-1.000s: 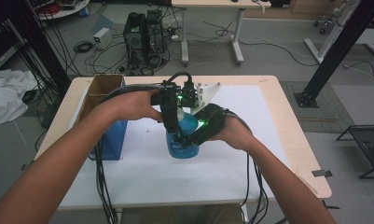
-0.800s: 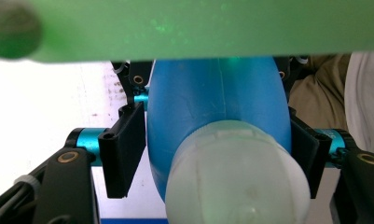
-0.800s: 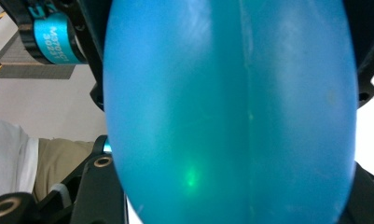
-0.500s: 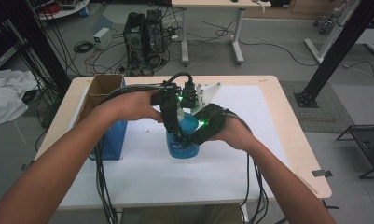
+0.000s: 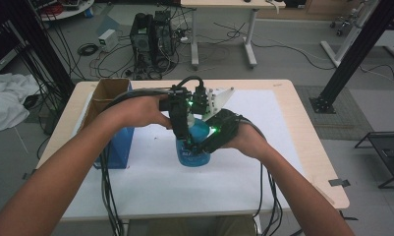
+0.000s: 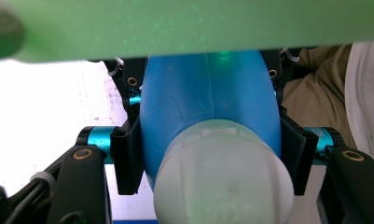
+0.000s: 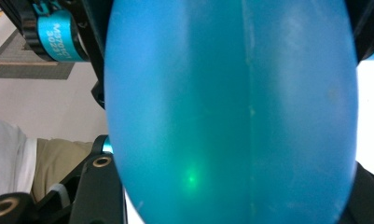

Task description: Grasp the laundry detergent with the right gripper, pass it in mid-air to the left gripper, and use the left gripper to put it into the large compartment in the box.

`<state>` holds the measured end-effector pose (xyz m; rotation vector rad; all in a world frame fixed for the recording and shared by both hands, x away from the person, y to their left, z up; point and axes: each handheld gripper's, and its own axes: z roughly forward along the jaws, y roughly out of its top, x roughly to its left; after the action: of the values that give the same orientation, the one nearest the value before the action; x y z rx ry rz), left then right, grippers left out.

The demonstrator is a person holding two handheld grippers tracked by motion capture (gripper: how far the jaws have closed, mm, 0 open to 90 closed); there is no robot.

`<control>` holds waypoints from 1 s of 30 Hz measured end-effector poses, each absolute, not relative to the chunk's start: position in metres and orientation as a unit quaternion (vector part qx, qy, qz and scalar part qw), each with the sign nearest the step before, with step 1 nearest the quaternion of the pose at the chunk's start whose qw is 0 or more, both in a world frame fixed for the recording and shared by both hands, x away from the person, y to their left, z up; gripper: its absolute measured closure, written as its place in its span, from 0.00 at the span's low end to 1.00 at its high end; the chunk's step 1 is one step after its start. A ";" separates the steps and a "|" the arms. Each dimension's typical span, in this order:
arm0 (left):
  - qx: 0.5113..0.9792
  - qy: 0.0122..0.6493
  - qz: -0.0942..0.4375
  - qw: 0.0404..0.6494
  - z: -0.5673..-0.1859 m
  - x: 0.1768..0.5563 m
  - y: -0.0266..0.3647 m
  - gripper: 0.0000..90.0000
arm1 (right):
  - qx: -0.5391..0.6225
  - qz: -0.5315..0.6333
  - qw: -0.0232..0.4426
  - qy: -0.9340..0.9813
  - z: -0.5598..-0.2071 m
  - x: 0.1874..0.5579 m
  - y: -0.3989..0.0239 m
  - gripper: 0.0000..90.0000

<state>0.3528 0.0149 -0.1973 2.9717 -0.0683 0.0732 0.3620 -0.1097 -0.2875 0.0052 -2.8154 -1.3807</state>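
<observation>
A blue plastic bottle [image 5: 193, 153] with a white cap [image 6: 222, 179] stands on the white table mat [image 5: 263, 123], held from both sides. My left gripper [image 5: 182, 132] comes in from the left. In the left gripper view its black pads [image 6: 128, 158] press on the bottle's shoulder [image 6: 208, 102] just behind the cap. Its jaws have just been closing, and my left gripper [image 6: 212, 158] is shut on the bottle. My right gripper [image 5: 205, 141] reaches in from the right. In the right gripper view the bottle's belly [image 7: 231, 112] sits tight between the jaws of my right gripper [image 7: 231, 186].
An open cardboard box [image 5: 106, 96] with a blue front [image 5: 117, 147] stands at the table's left edge, close to my left forearm. Cables trail from both grippers over the front edge [image 5: 184, 214]. The mat's right half lies bare.
</observation>
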 end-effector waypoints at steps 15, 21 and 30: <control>0.995 0.004 0.026 0.093 -0.186 0.354 0.030 0.42 | -0.049 -0.424 0.011 -0.904 -0.280 0.358 -0.154 0.24; 0.994 0.030 0.043 0.101 -0.175 0.357 0.039 0.42 | -0.122 -0.394 -0.028 -0.911 -0.282 0.359 -0.185 0.24; 0.988 0.087 0.064 0.107 -0.165 0.363 0.049 0.42 | -0.176 -0.355 -0.051 -0.917 -0.285 0.353 -0.230 0.05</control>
<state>0.3635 0.0495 -0.1650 2.9091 0.2571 0.1878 0.3535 -0.2298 -0.2850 -0.5702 -2.9773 -1.1546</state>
